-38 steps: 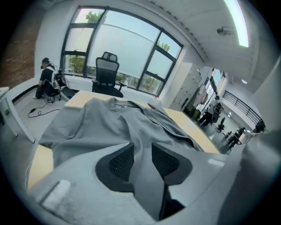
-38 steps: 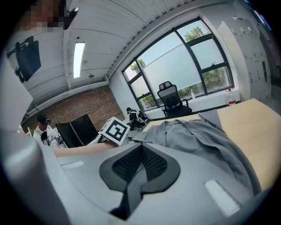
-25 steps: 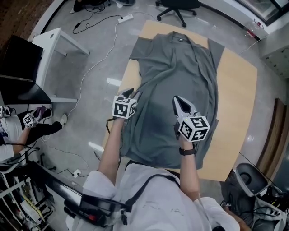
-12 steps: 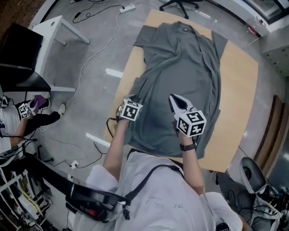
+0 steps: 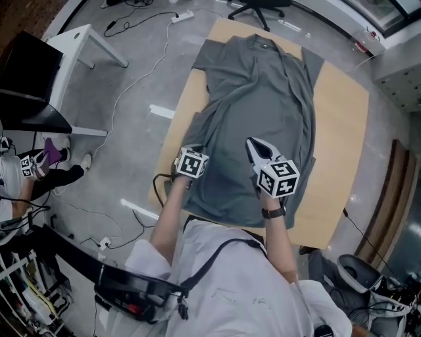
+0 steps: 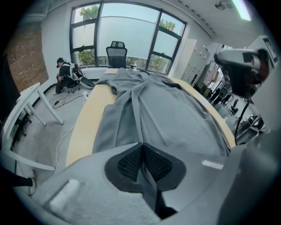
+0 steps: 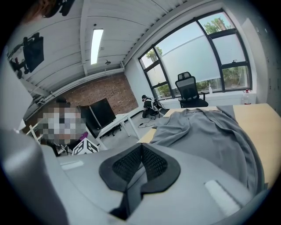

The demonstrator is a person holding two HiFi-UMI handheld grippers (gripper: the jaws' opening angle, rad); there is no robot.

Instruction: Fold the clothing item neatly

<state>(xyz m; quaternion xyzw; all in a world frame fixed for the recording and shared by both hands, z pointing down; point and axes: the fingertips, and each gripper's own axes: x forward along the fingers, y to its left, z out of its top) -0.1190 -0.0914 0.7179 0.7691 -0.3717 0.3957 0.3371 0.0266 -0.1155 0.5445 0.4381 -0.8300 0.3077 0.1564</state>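
A grey garment (image 5: 263, 99) lies spread lengthwise on the light wooden table (image 5: 342, 131), collar at the far end. My left gripper (image 5: 193, 150) sits at the garment's near left edge, pointing steeply down. In the left gripper view its jaws have just been closing and the left gripper (image 6: 141, 146) now stands shut, with a ridge of the grey garment (image 6: 167, 110) running straight into the tips. My right gripper (image 5: 250, 142) hovers over the garment's near middle. The right gripper (image 7: 141, 147) is shut with nothing between its pads, and the grey garment (image 7: 210, 136) lies beyond it.
An office chair (image 5: 260, 6) stands past the table's far end. A white side table (image 5: 85, 49) and a black monitor (image 5: 26, 85) are at the left, with cables (image 5: 138, 85) on the floor. A seated person (image 5: 26, 178) is at the far left. A bin (image 5: 358, 273) stands near right.
My left gripper came down and nearer along the garment's left edge, and its jaws went from open to shut. The right gripper shifted slightly and stayed shut.
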